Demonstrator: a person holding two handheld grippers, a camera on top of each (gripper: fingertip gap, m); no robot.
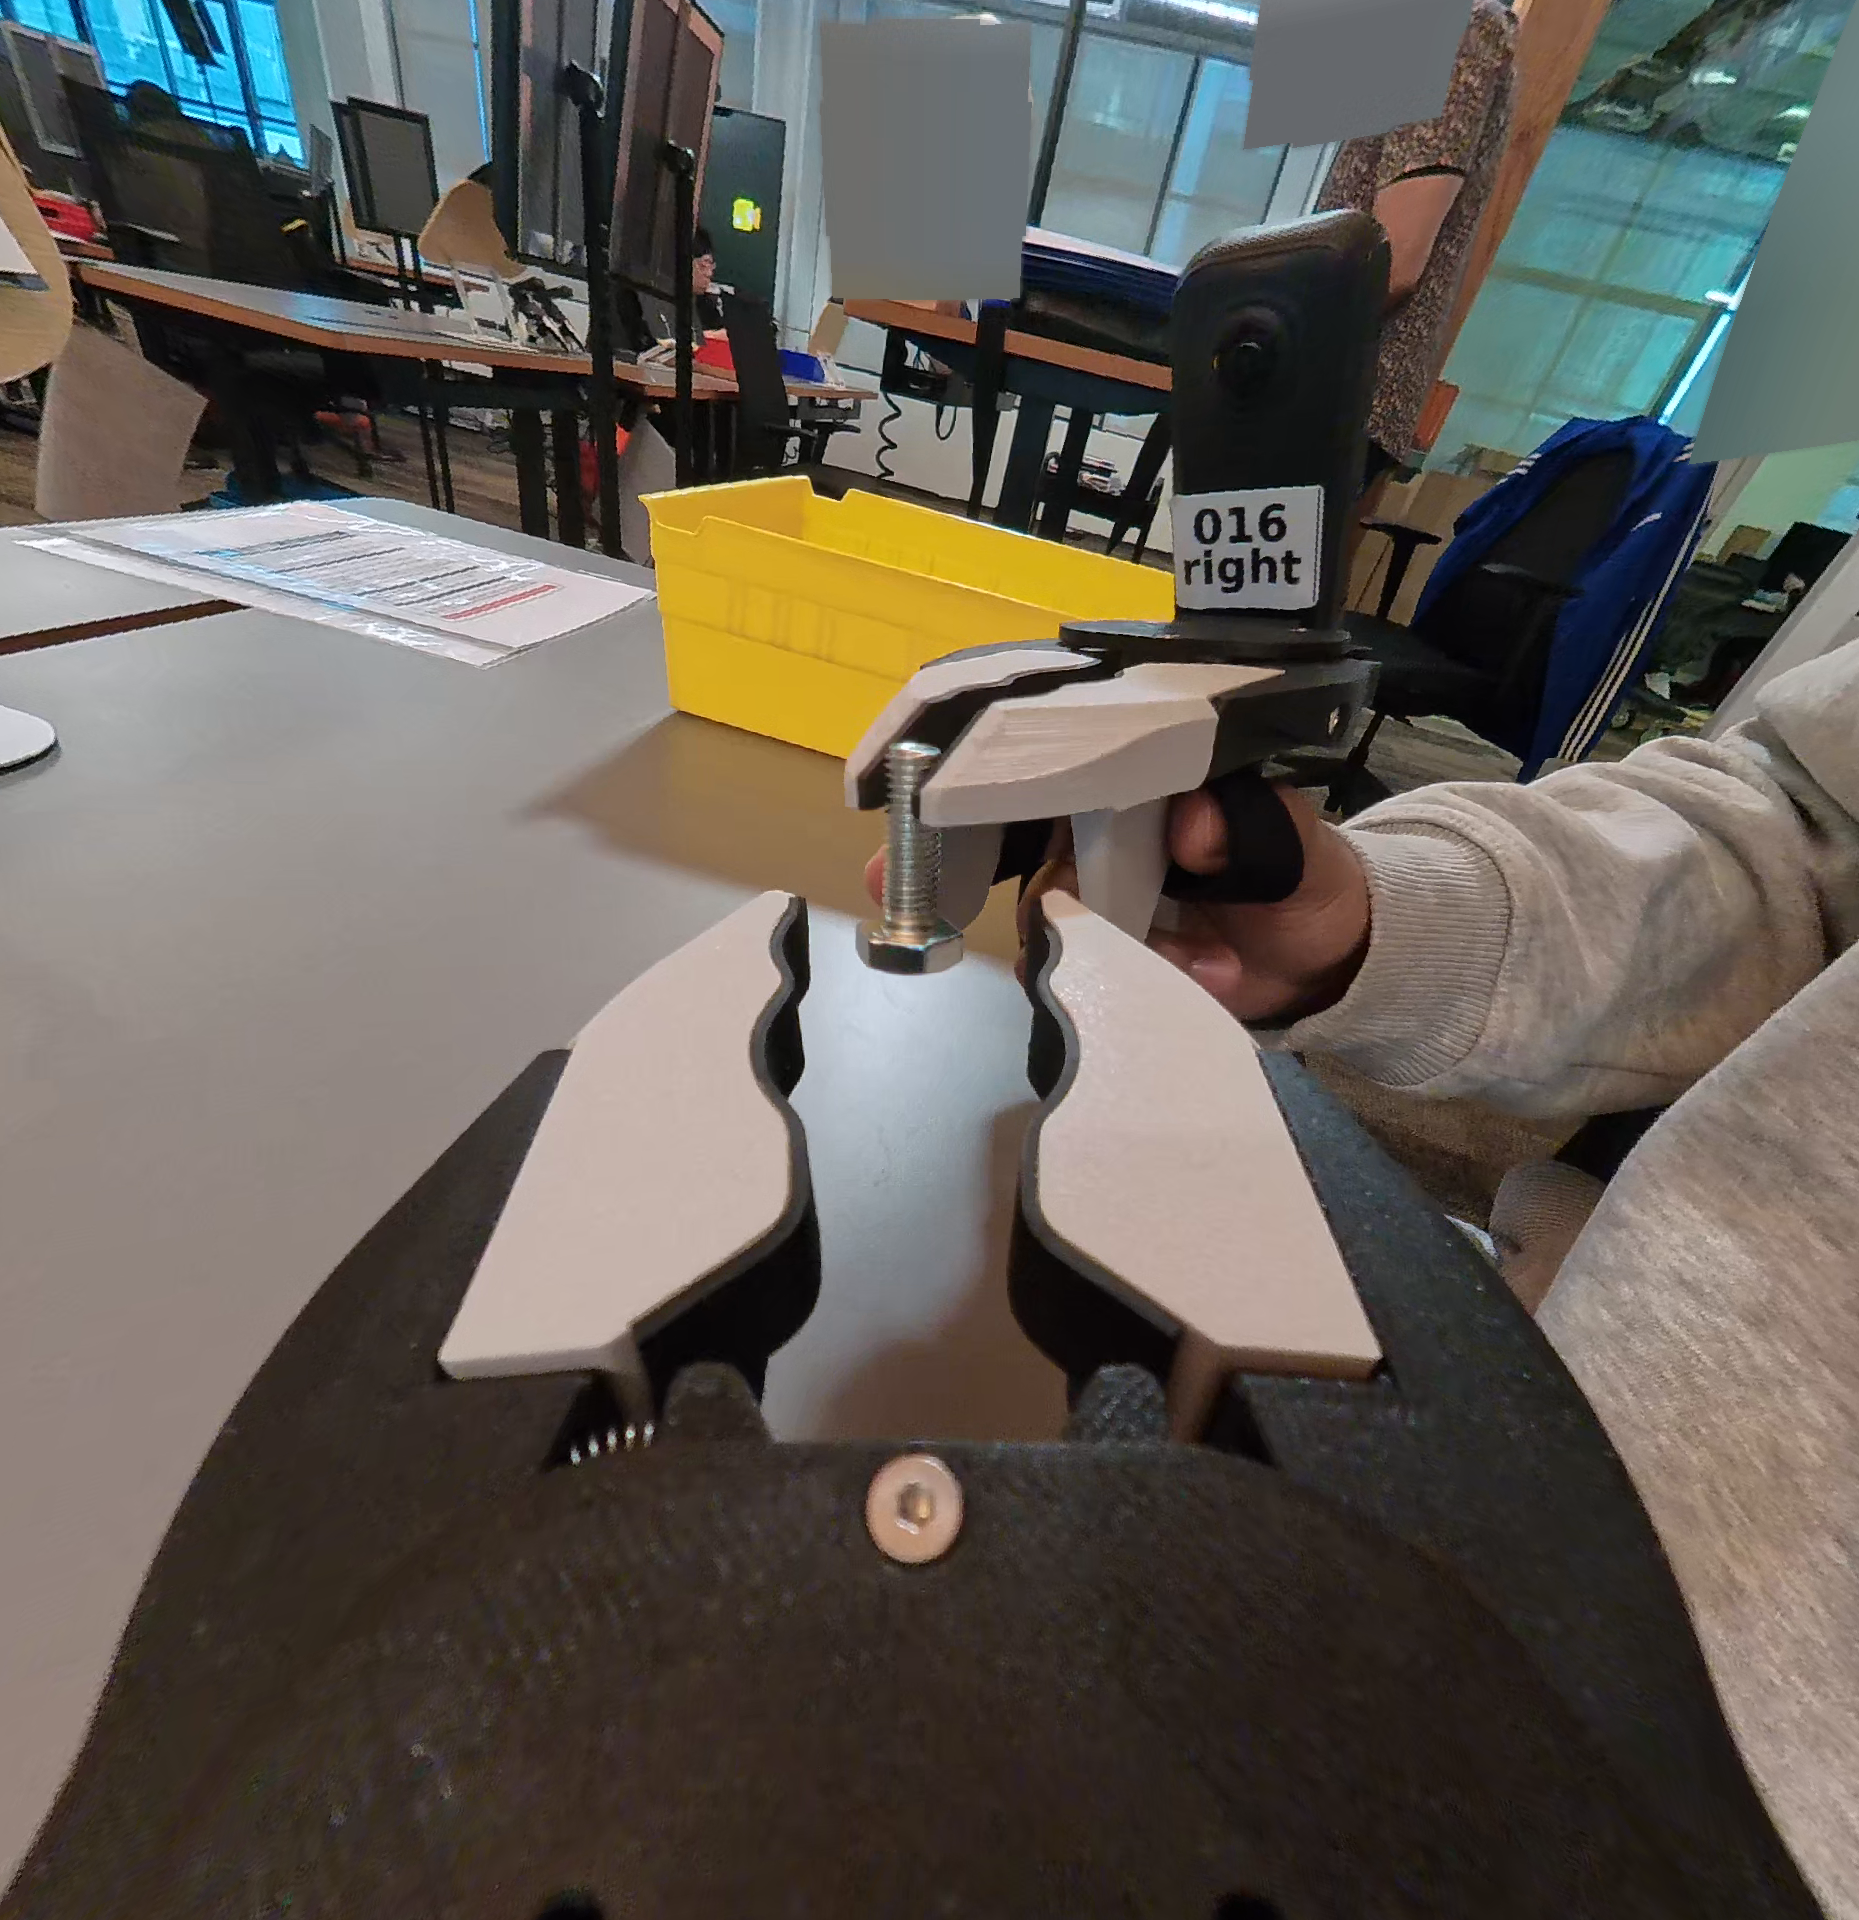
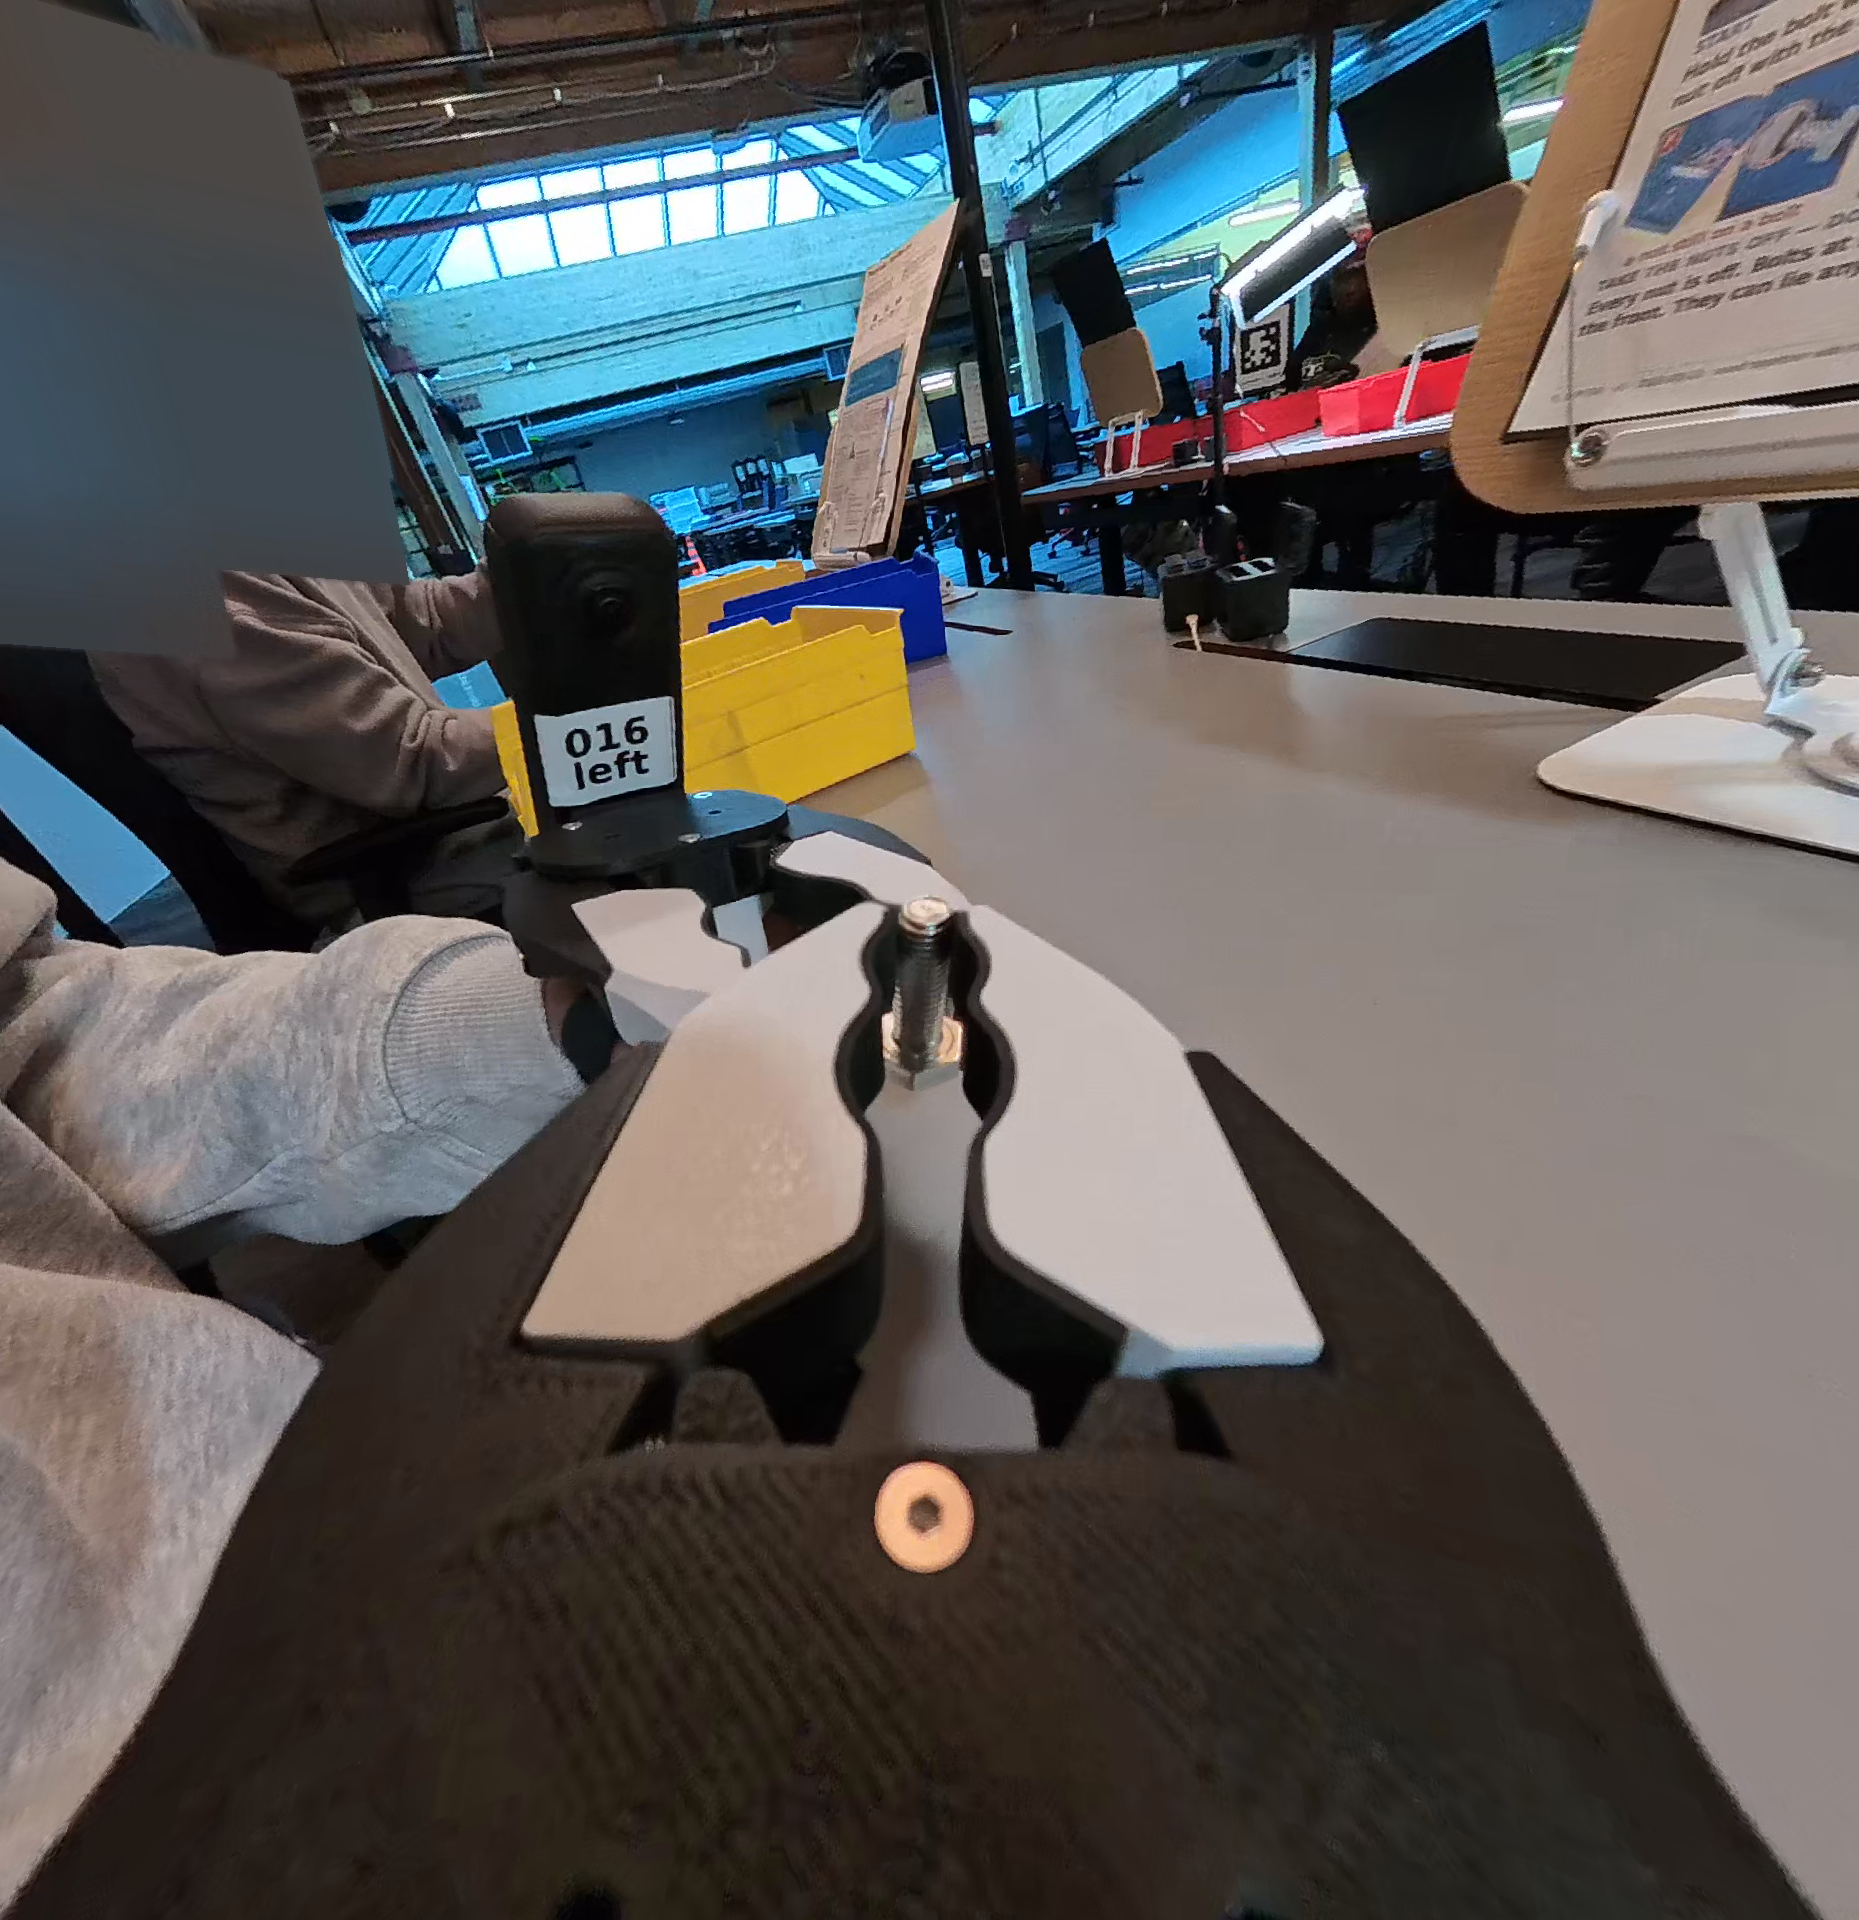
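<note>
Left wrist view — right tongs clamp a bolt, left tongs agape, yellow bin behind.

Two claws are in view, and one bolt. Two yellow bins show, one in each view, and one blue bin. One tablet stand sits on the single worktop.

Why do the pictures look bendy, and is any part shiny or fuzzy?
Left wrist view: the wide lens bends the table edge; the bolt in the right gripper is sharp, glare beneath it. Right wrist view: the same curving; the black body at the bottom looks smeared, the bolt clear.
</note>
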